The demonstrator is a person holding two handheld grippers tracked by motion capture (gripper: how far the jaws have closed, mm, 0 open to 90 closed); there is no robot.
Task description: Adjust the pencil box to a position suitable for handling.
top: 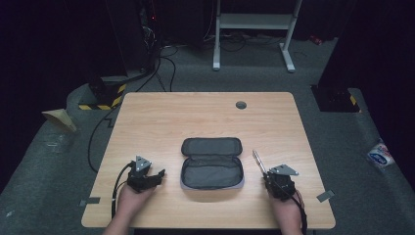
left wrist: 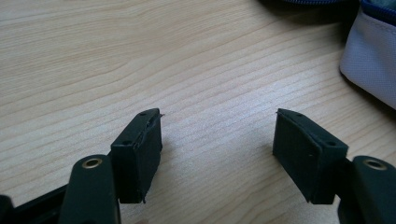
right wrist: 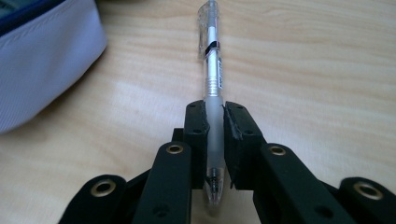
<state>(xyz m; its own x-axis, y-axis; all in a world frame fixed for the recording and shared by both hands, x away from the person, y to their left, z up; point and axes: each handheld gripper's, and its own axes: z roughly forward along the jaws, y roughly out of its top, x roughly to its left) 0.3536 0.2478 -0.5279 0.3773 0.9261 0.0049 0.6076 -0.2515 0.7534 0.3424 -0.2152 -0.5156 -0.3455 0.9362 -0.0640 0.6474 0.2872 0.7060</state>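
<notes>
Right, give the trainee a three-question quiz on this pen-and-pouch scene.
1. True or false: the right tool grips a pen.
2. How does the pouch lie? A) zipped shut B) open flat C) standing on end
3. What is between the left tool's jaws?

Key: 1. True: its jaws are clamped on the pen's barrel. 2. B. 3. Nothing; the jaws stand apart over bare table.
</notes>
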